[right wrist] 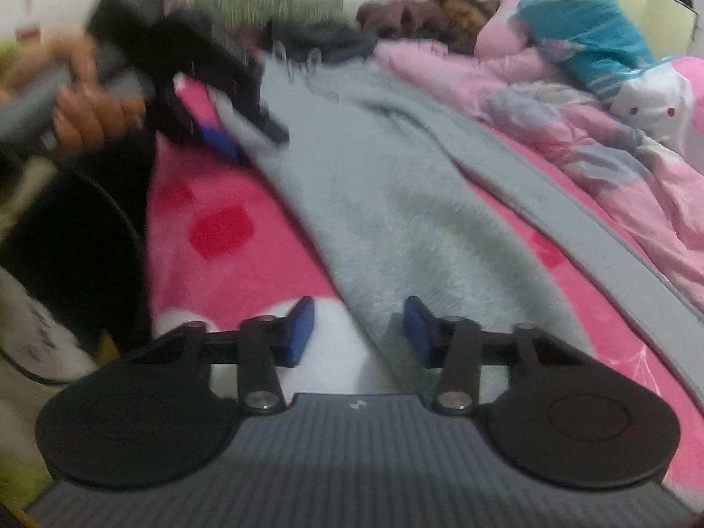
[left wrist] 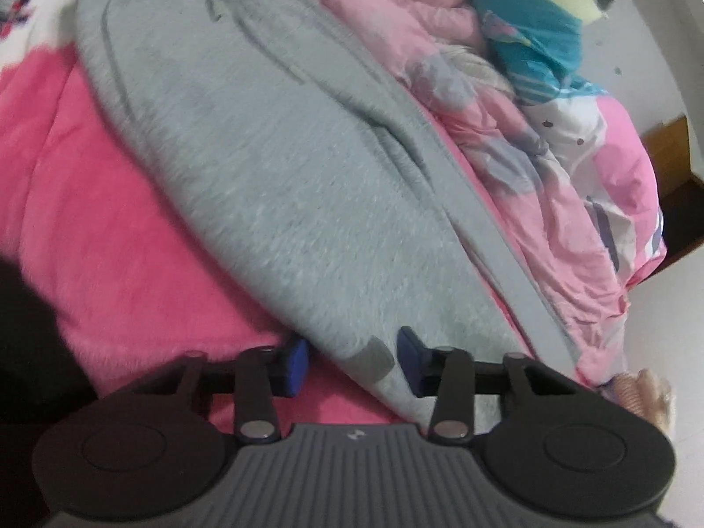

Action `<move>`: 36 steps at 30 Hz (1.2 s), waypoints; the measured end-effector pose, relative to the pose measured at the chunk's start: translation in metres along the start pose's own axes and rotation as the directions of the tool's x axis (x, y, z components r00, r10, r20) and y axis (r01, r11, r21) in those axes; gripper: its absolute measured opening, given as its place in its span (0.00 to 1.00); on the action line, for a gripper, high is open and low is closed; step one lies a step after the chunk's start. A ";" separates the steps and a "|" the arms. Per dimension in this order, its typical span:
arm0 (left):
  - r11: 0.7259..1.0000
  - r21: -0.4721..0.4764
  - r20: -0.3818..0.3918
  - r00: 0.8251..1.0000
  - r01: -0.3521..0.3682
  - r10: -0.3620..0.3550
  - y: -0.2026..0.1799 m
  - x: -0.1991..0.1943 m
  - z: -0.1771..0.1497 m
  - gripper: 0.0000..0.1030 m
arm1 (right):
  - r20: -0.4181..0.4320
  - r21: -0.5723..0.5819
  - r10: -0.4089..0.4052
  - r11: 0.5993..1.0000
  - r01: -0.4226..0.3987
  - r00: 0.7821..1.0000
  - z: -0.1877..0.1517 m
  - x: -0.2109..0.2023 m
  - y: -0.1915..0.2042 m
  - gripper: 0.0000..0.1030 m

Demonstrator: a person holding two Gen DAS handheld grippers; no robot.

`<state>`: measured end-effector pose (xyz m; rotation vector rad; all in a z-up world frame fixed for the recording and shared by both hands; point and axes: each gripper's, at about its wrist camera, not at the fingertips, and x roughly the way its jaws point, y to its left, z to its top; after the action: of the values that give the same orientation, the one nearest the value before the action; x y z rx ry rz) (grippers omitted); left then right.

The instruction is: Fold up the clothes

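Note:
A grey fleece garment (left wrist: pixel 281 185) lies stretched out on a bright pink blanket (left wrist: pixel 110 229). Its near hem, with a darker grey patch, runs between the blue pads of my left gripper (left wrist: pixel 352 361), which is open. In the right wrist view the same grey garment (right wrist: pixel 396 202) runs from the upper left to the lower right. My right gripper (right wrist: pixel 358 330) is open, and the garment's near edge lies between its fingers. A hand (right wrist: pixel 88 110) holds the blurred left gripper (right wrist: pixel 248 138) at the garment's far left edge.
A crumpled pale pink quilt (left wrist: pixel 550 202) is heaped along the garment's right side, with a teal cloth (left wrist: pixel 528 31) and a white plush (right wrist: pixel 651 97) on it. Dark clothes (right wrist: pixel 409 17) lie at the far end. The bed's edge, a wooden frame (left wrist: pixel 669 154) and pale floor show at right.

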<state>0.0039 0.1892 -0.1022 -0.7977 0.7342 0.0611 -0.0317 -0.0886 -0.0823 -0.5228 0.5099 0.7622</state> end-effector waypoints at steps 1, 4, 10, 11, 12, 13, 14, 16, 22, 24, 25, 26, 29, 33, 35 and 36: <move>0.999 0.029 0.010 1.000 -0.022 0.022 -0.004 -0.002 0.000 0.07 | -0.007 0.006 -0.014 1.000 0.014 1.000 0.001 0.004 0.000 0.13; 1.000 0.025 0.052 0.999 -0.005 0.004 -0.002 -0.016 0.002 0.04 | 0.022 0.079 -0.027 0.997 0.025 0.999 0.010 -0.003 -0.006 0.05; 0.997 0.078 0.116 0.993 -0.029 0.020 0.001 -0.059 0.009 0.04 | 0.101 0.170 0.199 0.962 -0.214 0.975 0.026 -0.041 -0.008 0.01; 0.996 0.077 0.109 0.993 -0.044 0.035 0.005 -0.060 0.009 0.04 | 0.089 0.179 0.239 0.951 -0.251 0.967 0.023 -0.038 -0.004 0.01; 0.995 0.074 0.099 0.994 -0.059 0.052 0.009 -0.059 0.009 0.04 | 0.071 0.184 0.263 0.945 -0.272 0.962 0.019 -0.031 0.002 0.01; 0.995 0.069 0.081 0.994 -0.075 0.069 0.013 -0.055 0.007 0.04 | 0.054 0.189 0.287 0.938 -0.292 0.956 0.015 -0.025 0.007 0.02; 0.994 0.062 0.060 0.994 -0.090 0.086 0.018 -0.051 0.005 0.04 | 0.034 0.197 0.304 0.932 -0.305 0.952 0.010 -0.017 0.012 0.02; 0.991 0.071 0.053 0.992 -0.117 0.113 0.021 -0.052 0.003 0.05 | 0.009 0.226 0.334 0.918 -0.327 0.943 0.004 -0.005 0.013 0.04; 0.971 0.139 0.092 0.979 -0.195 0.183 0.018 -0.070 0.001 0.25 | 0.134 0.308 0.372 0.866 -0.395 0.919 0.016 -0.041 -0.029 0.31; 0.962 0.160 0.106 0.973 -0.221 0.206 0.017 -0.076 0.001 0.33 | 0.184 0.357 0.300 0.867 -0.348 0.936 0.012 -0.058 -0.057 0.44; 0.957 0.171 0.113 0.970 -0.234 0.217 0.016 -0.078 0.000 0.38 | 0.196 0.387 0.249 0.869 -0.308 0.948 0.007 -0.066 -0.072 0.48; 0.952 0.181 0.121 0.966 -0.247 0.228 0.016 -0.081 0.000 0.41 | 0.192 0.425 0.180 0.871 -0.247 0.965 0.000 -0.074 -0.086 0.50; 0.935 0.212 0.143 0.955 -0.286 0.259 0.014 -0.090 -0.001 0.41 | 0.139 0.544 -0.031 0.838 -0.051 0.990 -0.027 -0.090 -0.129 0.51; 0.917 0.250 0.178 0.946 -0.310 0.271 0.006 -0.099 0.001 0.41 | 0.018 0.613 -0.196 0.777 0.144 0.980 -0.068 -0.104 -0.161 0.52; 0.917 0.269 0.199 0.949 -0.294 0.246 -0.005 -0.100 0.005 0.41 | 0.010 0.599 -0.154 0.792 0.117 0.988 -0.077 -0.099 -0.165 0.56; 0.917 0.285 0.203 0.953 -0.279 0.226 -0.013 -0.098 0.006 0.41 | 0.009 0.571 -0.124 0.815 0.097 0.992 -0.076 -0.092 -0.162 0.59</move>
<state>-0.0626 0.2053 -0.0302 -0.3863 0.6644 0.2379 0.0153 -0.2805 -0.0435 0.0299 0.6276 0.4707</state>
